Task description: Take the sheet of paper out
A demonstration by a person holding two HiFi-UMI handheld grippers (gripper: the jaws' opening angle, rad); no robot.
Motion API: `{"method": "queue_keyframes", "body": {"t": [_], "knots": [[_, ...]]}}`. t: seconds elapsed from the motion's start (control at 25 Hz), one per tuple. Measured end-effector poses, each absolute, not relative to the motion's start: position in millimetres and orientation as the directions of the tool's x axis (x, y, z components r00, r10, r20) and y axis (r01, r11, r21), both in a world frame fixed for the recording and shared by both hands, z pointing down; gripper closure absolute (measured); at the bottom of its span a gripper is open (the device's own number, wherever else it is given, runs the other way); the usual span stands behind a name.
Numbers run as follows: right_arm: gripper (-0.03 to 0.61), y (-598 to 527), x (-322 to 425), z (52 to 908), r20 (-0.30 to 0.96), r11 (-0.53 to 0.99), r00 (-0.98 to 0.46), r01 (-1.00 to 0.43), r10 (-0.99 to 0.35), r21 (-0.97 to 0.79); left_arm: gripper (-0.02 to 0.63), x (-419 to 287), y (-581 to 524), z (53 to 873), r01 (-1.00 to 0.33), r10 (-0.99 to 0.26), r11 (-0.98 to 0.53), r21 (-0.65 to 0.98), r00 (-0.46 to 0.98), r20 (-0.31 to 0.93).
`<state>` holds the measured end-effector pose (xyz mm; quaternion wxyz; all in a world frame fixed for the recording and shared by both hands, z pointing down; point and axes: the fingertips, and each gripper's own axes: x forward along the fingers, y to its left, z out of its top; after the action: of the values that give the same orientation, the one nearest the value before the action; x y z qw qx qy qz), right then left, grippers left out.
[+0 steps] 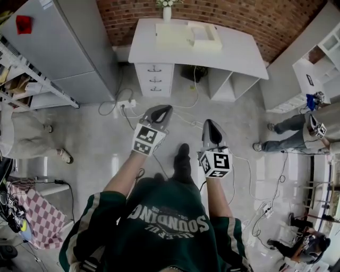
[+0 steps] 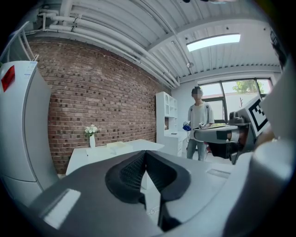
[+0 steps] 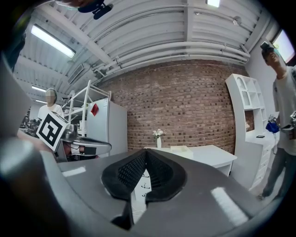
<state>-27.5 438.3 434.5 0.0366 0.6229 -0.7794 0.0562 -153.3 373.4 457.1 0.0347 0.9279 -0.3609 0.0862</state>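
A green jersey (image 1: 164,223) fills the near foreground, with both forearms stretched out over the grey floor (image 1: 95,138). The left gripper (image 1: 163,109) is clenched: in its own view the two dark ribbed pads meet at the tips with nothing between them. The right gripper (image 1: 209,123) is clenched too, pads pressed tip to tip on nothing. The two hang side by side, apart, above the floor, with a dark shoe (image 1: 182,159) between and below them. To the left, near the person, lies a checked cloth (image 1: 40,218).

Cables (image 1: 123,112) trail across the floor beyond the grippers to a power strip (image 1: 126,104).

Further on stands a white desk (image 1: 239,53), with drawers (image 1: 154,79) under its left end. A pale tray (image 1: 175,36) sits toward the desk's back edge, about mid-length. A whiter rectangle on the tray's right part looks like the paper (image 1: 201,33), well apart from both grippers. A vase (image 1: 167,13) of white flowers stands at the back edge, just behind the tray's left end.

A grey fridge (image 1: 64,42) stands left of the desk, and white shelves (image 1: 319,58) stand to its right. A brick wall (image 1: 255,16) runs behind. One bystander (image 1: 297,130) stands at the right and another (image 1: 26,135) at the left.
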Motion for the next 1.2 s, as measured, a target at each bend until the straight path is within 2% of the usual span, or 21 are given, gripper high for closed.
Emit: {"method": "queue_keyframes", "body": {"t": [0.76, 1.2], "knots": [[0.580, 227, 45, 434, 0.137, 0.336, -0.343, -0.939, -0.929, -0.071, 0.603, -88, 184, 457, -0.757, -0.739, -0.654, -0.002, 0.638, 0.218], [0.580, 155, 90, 436, 0.143, 0.398, -0.404, -0.915, -0.904, -0.069, 0.603, -53, 117, 456, -0.802, -0.780, -0.597, 0.015, 0.584, 0.227]]}}
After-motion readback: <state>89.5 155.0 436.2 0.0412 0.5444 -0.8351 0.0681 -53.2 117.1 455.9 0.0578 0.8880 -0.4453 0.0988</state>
